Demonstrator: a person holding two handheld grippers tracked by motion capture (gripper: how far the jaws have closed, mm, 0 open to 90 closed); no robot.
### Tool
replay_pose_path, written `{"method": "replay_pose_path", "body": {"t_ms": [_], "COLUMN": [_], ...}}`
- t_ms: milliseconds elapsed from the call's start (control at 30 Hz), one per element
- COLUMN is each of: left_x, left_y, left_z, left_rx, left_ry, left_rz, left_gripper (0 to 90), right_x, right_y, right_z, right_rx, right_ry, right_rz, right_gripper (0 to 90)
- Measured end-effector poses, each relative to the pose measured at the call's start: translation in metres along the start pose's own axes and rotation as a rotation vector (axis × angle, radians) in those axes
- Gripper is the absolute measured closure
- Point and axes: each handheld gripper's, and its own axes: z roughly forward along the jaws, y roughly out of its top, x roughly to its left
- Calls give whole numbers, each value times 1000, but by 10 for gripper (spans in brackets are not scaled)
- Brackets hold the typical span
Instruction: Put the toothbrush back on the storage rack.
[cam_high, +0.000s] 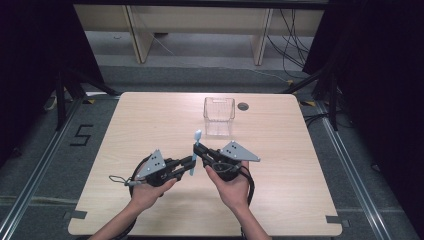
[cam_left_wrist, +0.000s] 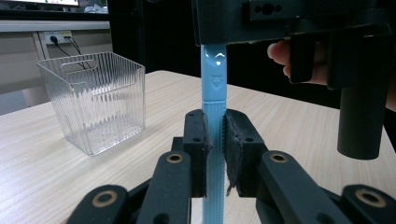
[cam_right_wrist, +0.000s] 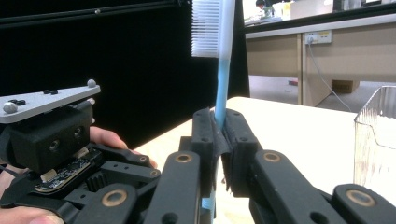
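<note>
Toothbrush (cam_high: 194, 152), pale blue plastic with a ribbed lower handle and white bristles, is held upright above the near middle of the wooden table (cam_high: 150, 120). Both grippers pinch it at once: the left gripper (cam_left_wrist: 215, 140) presses its black padded jaws on the ribbed handle, and the right gripper (cam_right_wrist: 219, 135) clamps the slim neck below the bristle head. Each gripper seems to touch the other's body, though the high view is too small to confirm. Farther back stands a clear, ribbed plastic bin (cam_high: 219, 116), square and open-topped.
</note>
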Motion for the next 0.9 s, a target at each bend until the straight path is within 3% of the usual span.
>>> {"method": "replay_pose_path", "body": {"t_ms": [200,333,367,500,533,767,833,900], "left_x": [0,-1,-2,-1,-1,4,7,8], "left_y": [0,-1,-2,-2,-2,-6,-8,-9], "left_z": [1,3,2,-2,-4,-20,-25,-27], "left_rx": [15,32,41,66,66,72,76,71], "left_ry": [1,15,26,51,57,100,113,116], "left_rz": [6,33,56,89,85,72,68,65], "left_gripper": [777,670,649,559,549,459,444,434], "right_x": [0,2,1,-1,-3,-8,-11,-10], "right_y": [1,2,3,5,6,9,9,9], "right_z": [1,2,2,-2,-2,-8,-9,-9], "right_rx": [6,27,12,28,25,25,12,17], "right_ry": [9,17,1,-28,-28,-54,-75,-64], "right_rz": [-56,-70,-115,-98,-119,-114,-139,-120], "right_gripper": [860,861,861,861,861,860,860,860]}}
